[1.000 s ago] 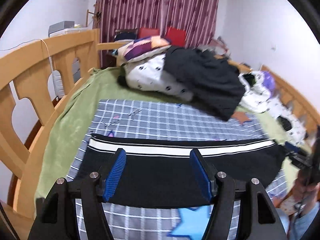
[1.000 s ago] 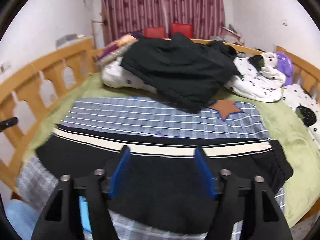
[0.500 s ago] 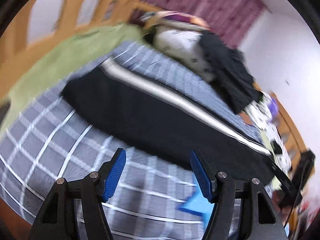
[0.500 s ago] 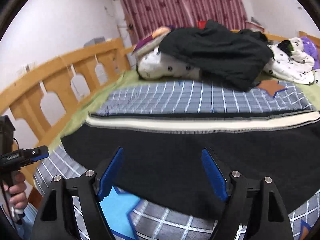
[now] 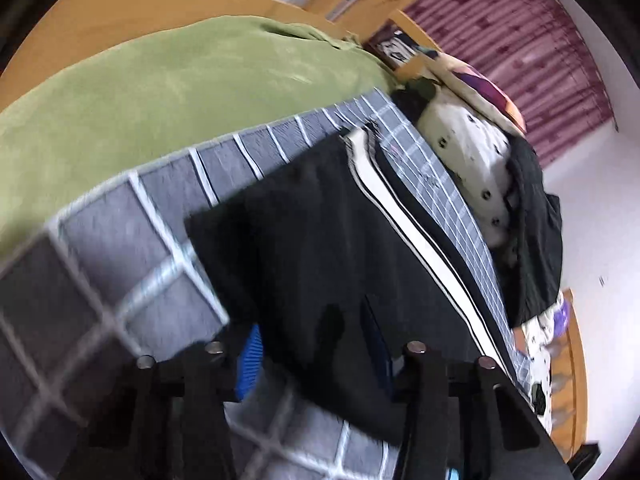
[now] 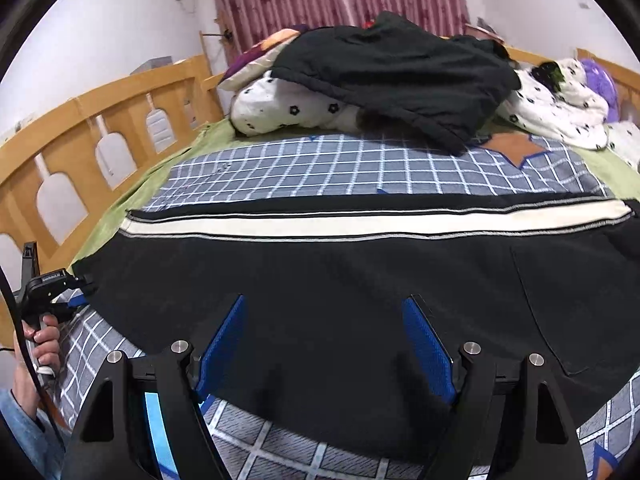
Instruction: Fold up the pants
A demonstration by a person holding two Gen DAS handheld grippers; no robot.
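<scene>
Black pants [image 6: 340, 280] with a white side stripe [image 6: 360, 224] lie flat across the grey checked blanket [image 6: 320, 164]. My right gripper [image 6: 326, 344] is open low over the pants' near edge, its blue pads on either side of the cloth. My left gripper [image 5: 312, 356] is open at the pants' left end [image 5: 320, 240], close to the cloth edge; it also shows in the right wrist view [image 6: 76, 284] at the pants' left corner.
A wooden bed rail [image 6: 80, 136] runs along the left. A pile of pillows [image 6: 288, 108] and a black garment [image 6: 400, 68] lies at the far end of the bed. A green cover [image 5: 160, 92] lies under the blanket. White spotted bedding [image 6: 560, 108] sits at far right.
My left gripper has swung left and down to the pants' left end. My right gripper has dropped closer to the pants' near edge. Both stay open.
</scene>
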